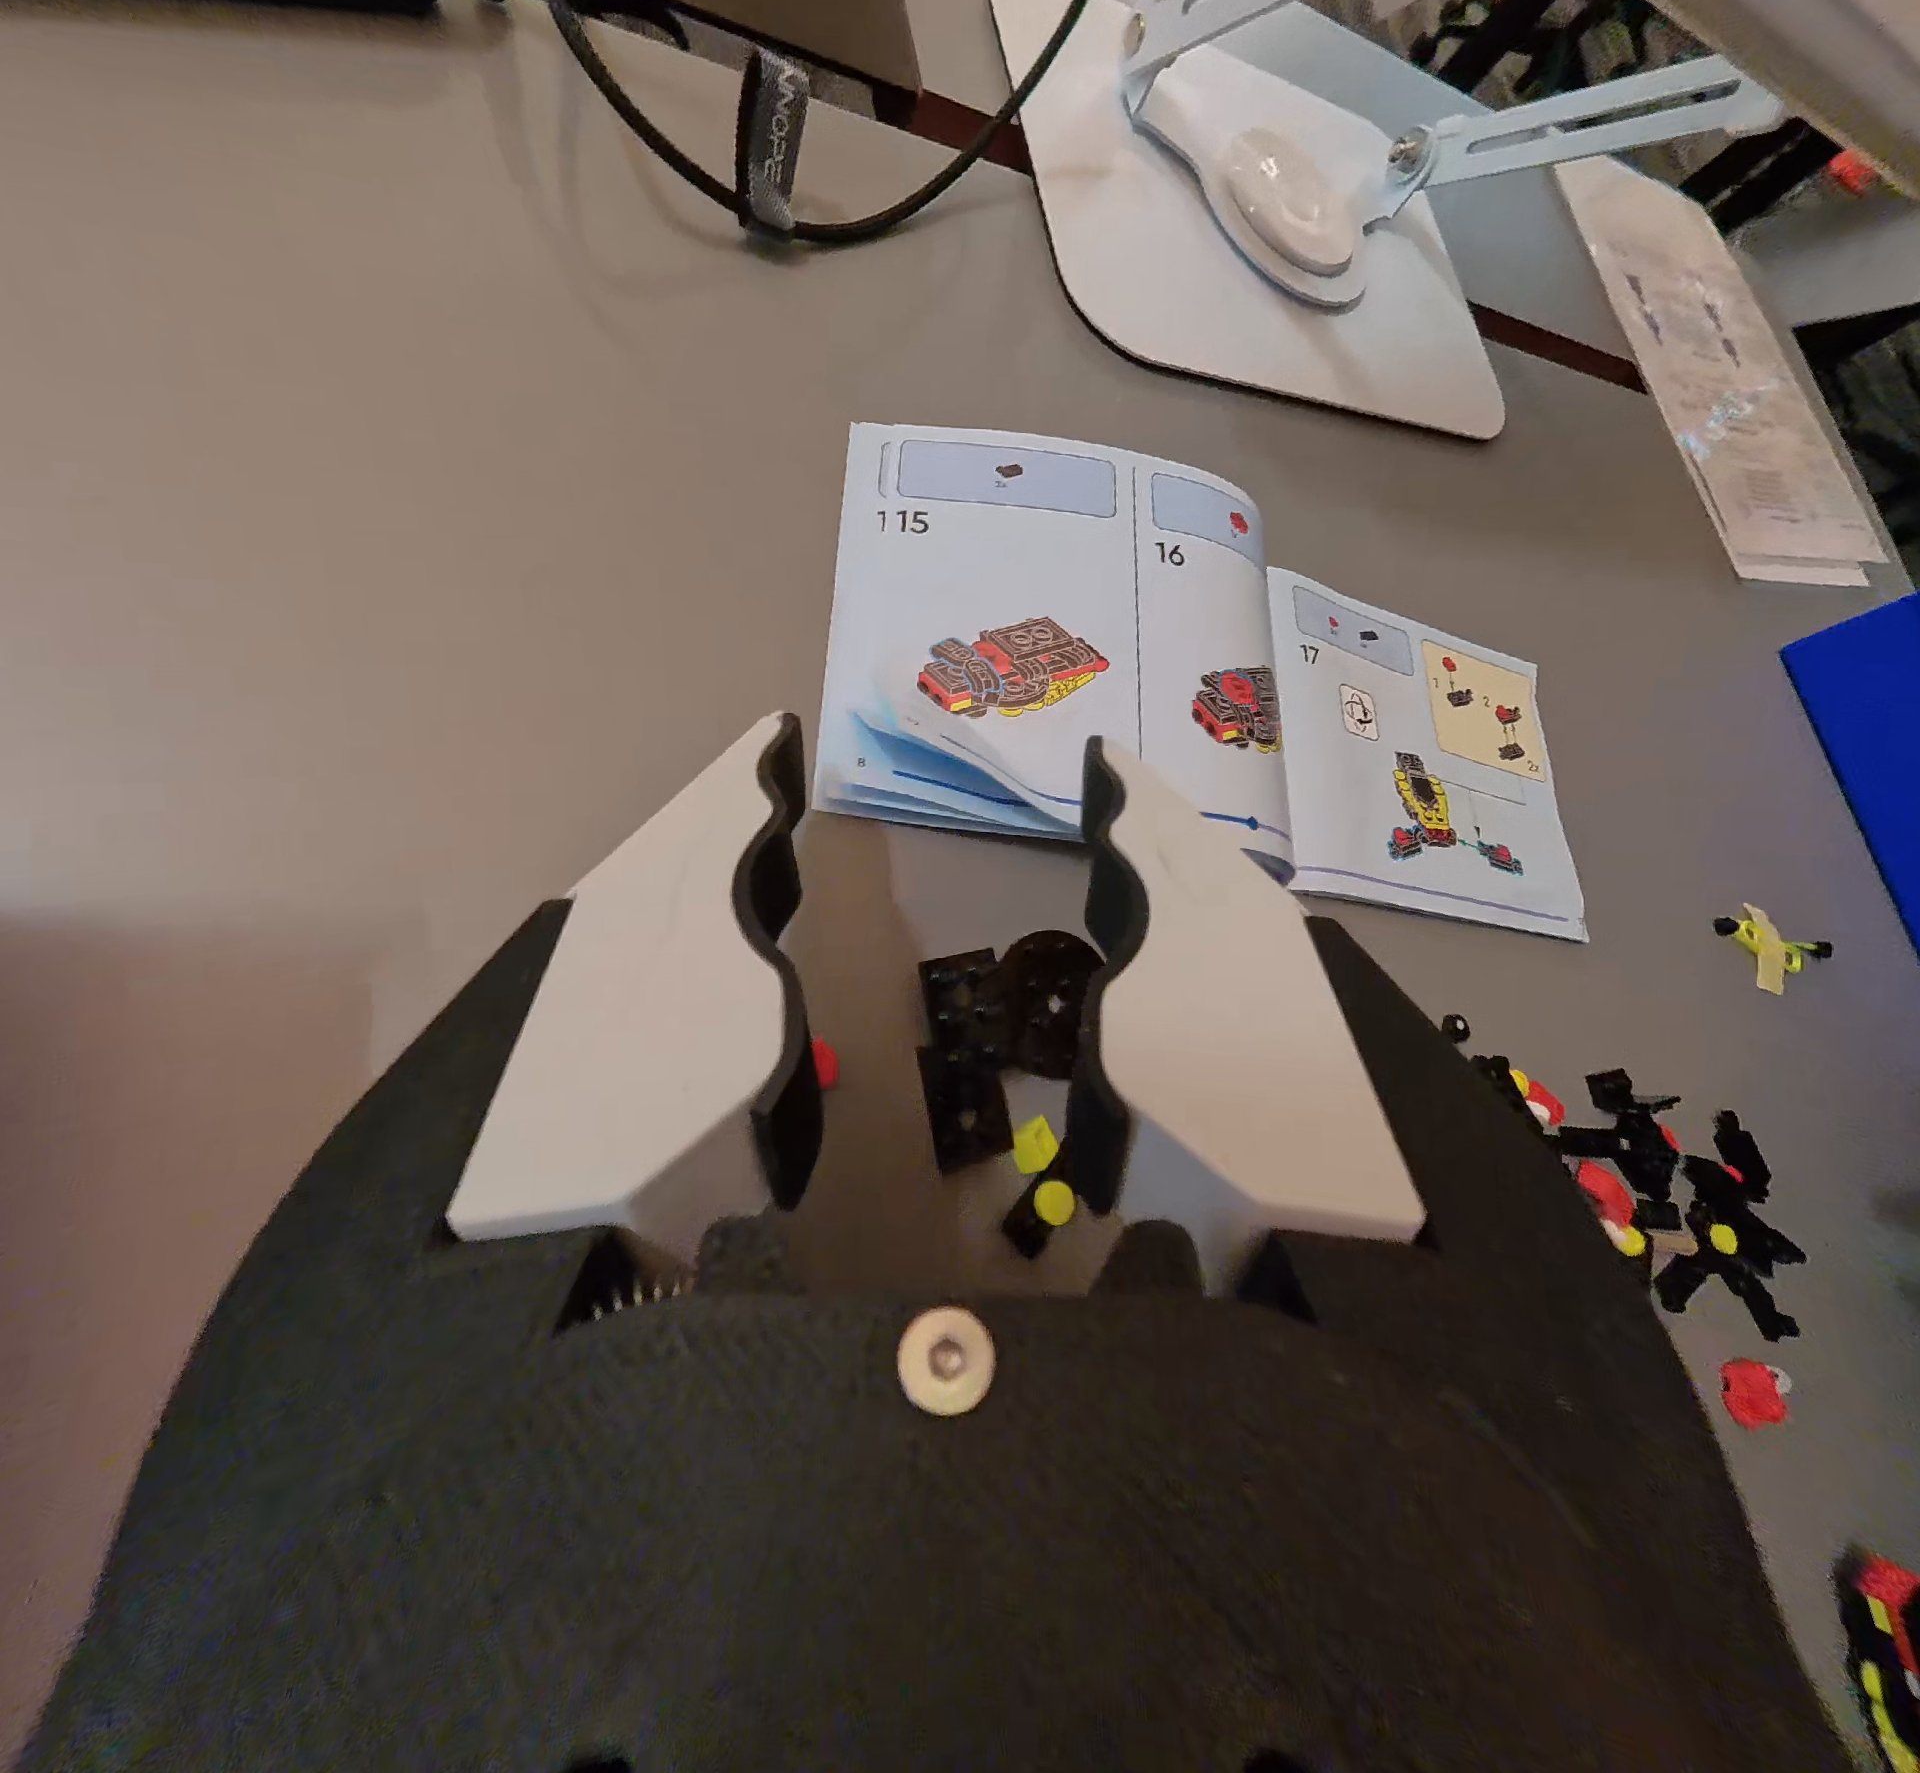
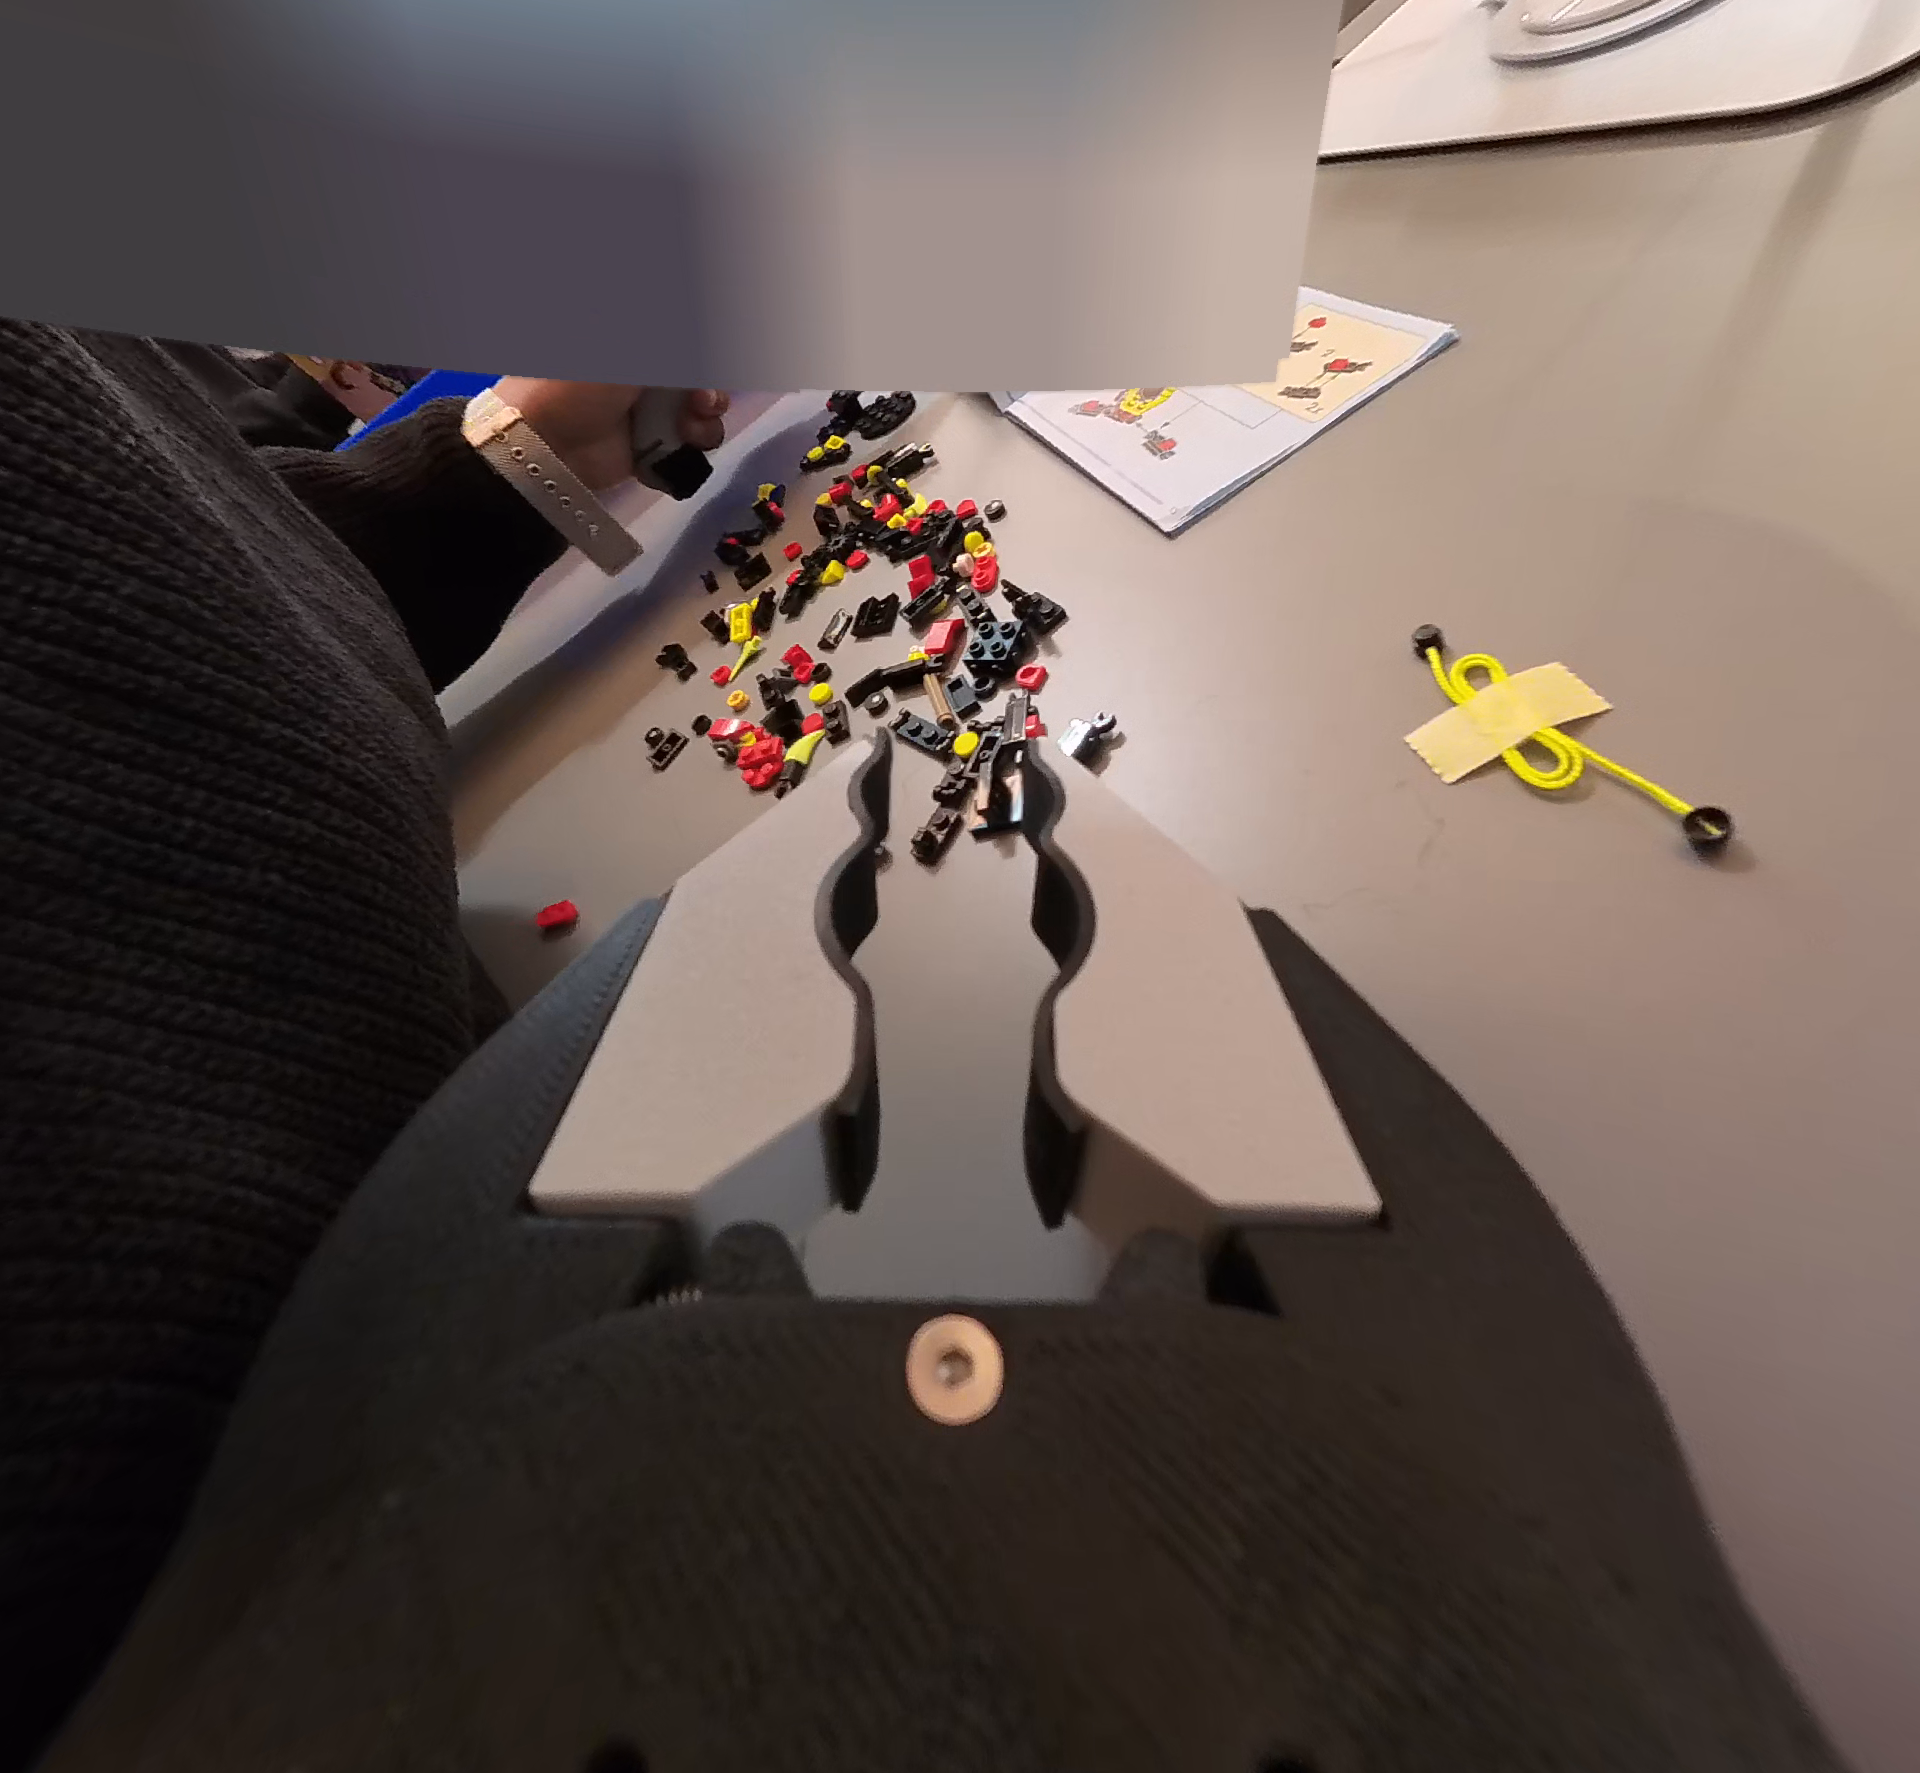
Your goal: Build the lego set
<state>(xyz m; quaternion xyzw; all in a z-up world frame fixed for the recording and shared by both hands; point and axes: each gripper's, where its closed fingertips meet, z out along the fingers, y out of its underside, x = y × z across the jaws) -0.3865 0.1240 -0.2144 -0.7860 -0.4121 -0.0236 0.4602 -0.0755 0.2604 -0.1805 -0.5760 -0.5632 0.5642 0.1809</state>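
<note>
I am holding my left tongs (image 1: 940,757) open and empty just short of the open booklet (image 1: 997,622), loose black plates (image 1: 997,1017) lying beneath them, while my right tongs (image 2: 956,767), partly open and gripping nothing, are hovering over the unassembled brick pile (image 2: 862,601) beside that booklet on the counter (image 2: 1558,1048).

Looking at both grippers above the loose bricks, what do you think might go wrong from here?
The right gripper hangs open over a dense brick pile; closing might catch several pieces or scatter them. The left gripper, also open, sits near the open booklet and black plates; moving forward could snag a page.
</note>
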